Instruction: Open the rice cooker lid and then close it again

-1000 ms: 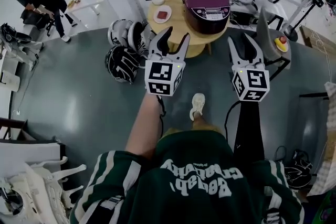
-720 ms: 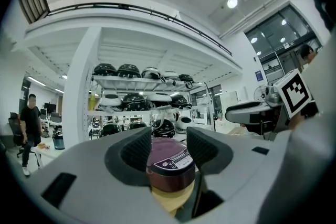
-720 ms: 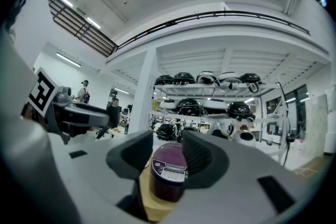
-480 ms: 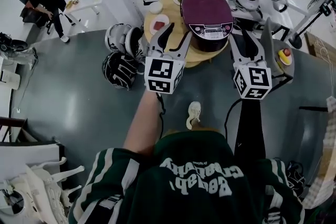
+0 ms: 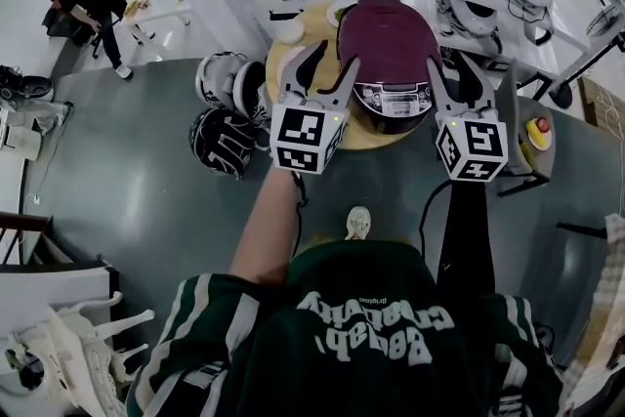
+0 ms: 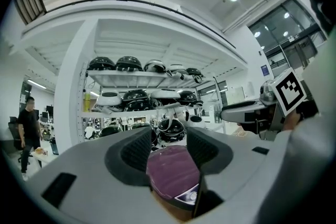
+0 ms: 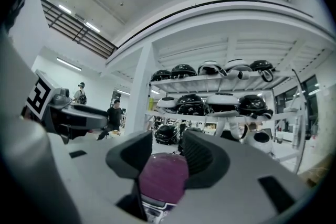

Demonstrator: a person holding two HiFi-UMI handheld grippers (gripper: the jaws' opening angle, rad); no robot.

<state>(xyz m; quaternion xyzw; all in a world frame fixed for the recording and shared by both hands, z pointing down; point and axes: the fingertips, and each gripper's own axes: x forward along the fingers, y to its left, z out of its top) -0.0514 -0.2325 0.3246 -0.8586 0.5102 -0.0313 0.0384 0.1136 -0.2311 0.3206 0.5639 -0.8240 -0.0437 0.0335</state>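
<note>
Purple rice cooker [image 5: 386, 44] sits on the round wooden table [image 5: 366, 137], lid still shut. This looks like the approach step. My left gripper [image 5: 335, 56] and right gripper [image 5: 451, 63] both stop short of it, fingers spread and pinching nothing. Next I likely need to find the lid latch, press it and lift. The shut lid hides the pot's contents. The white dish [image 5: 288, 31] beside it is too small to read.

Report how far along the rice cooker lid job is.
Done: nothing yet; the rice cooker on the round table has its lid shut. In hand: left gripper and right gripper, both open and empty, hover just before it, apparently not touching. Left: lift the lid, then close it again.
</note>
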